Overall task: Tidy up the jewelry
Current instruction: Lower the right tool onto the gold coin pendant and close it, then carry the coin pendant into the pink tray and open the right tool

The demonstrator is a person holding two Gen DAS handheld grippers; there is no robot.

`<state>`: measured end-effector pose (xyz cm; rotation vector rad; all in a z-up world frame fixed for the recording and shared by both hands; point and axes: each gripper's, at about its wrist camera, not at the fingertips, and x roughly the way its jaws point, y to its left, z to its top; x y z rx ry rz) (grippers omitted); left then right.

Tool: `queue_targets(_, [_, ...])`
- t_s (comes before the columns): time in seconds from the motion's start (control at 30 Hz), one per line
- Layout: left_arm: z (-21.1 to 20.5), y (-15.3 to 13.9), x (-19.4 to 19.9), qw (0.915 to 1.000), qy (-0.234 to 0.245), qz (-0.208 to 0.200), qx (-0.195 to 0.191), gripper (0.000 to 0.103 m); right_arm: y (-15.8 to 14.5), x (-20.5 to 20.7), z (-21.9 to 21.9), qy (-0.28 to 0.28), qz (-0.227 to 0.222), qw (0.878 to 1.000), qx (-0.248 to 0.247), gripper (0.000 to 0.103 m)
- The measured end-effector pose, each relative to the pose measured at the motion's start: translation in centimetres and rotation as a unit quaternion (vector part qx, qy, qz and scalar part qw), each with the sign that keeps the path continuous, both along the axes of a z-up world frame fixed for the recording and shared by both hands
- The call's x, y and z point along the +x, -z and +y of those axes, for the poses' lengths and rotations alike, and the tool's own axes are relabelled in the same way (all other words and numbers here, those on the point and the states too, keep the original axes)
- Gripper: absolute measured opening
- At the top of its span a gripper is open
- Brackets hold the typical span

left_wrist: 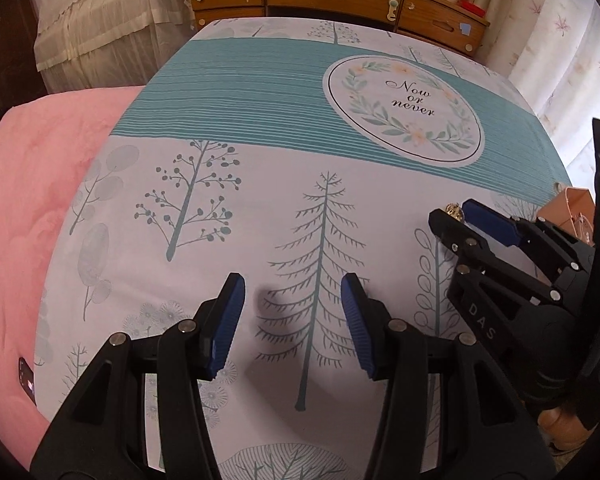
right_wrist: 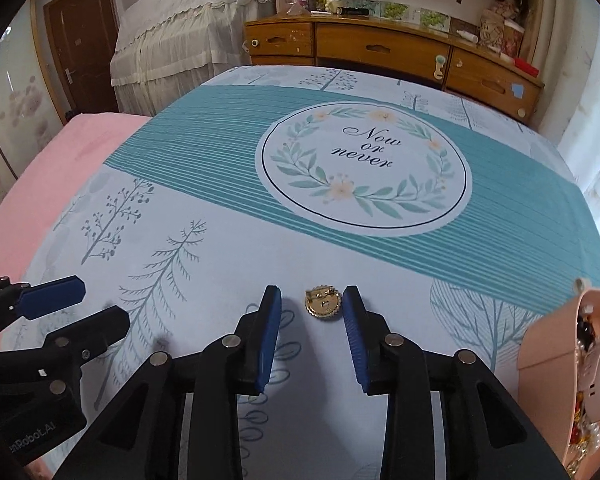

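Between the right gripper point(right_wrist: 311, 304)'s wide fingers, a gold brooch point(right_wrist: 323, 307) lies flat on the bed sheet point(right_wrist: 220, 248), touching the right pad. Left gripper point(left_wrist: 292, 292) hangs wide, empty. Risk: thin brooch skids w/ soft fabric, pads snag sheet; pink jewelry box point(right_wrist: 548, 344) sits near, right.

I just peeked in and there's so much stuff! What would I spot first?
Probably the small gold brooch lying on the tree-print sheet, right at the tips of the open right gripper. Then the big round "Now or never" wreath printed on the teal stripe in the middle of the bed. At the right edge, a pink box stuffed with pearls and beads catches the eye too.
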<state>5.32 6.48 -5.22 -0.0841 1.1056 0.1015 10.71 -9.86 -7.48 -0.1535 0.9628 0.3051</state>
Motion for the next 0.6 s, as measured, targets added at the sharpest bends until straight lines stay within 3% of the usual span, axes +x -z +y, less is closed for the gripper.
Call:
queue_targets(0.13, [-0.2, 0.4, -0.2, 1.0, 0.005, 0.006, -0.003, 0.047, 0.1, -0.3, 0.5, -0.009, -0.014, 1.0, -0.016, 0.03])
queue_targets(0.2, [-0.4, 0.5, -0.3, 0.9999, 0.008, 0.007, -0.004, 0.047, 0.0, -0.3, 0.2, -0.004, -0.015, 1.0, -0.015, 0.019])
queue_targets(0.43, [-1.0, 0.2, -0.9, 0.9998, 0.018, 0.003, -0.003, 0.047, -0.5, -0.9, -2.1, 0.005, -0.006, 0.999, 0.041, 0.019])
queue_targets(0.6, [-2.1, -0.8, -1.8, 0.9993, 0.035, -0.008, -0.002, 0.047, -3.7, -4.1, -5.0, 0.016, -0.024, 0.996, 0.082, 0.019])
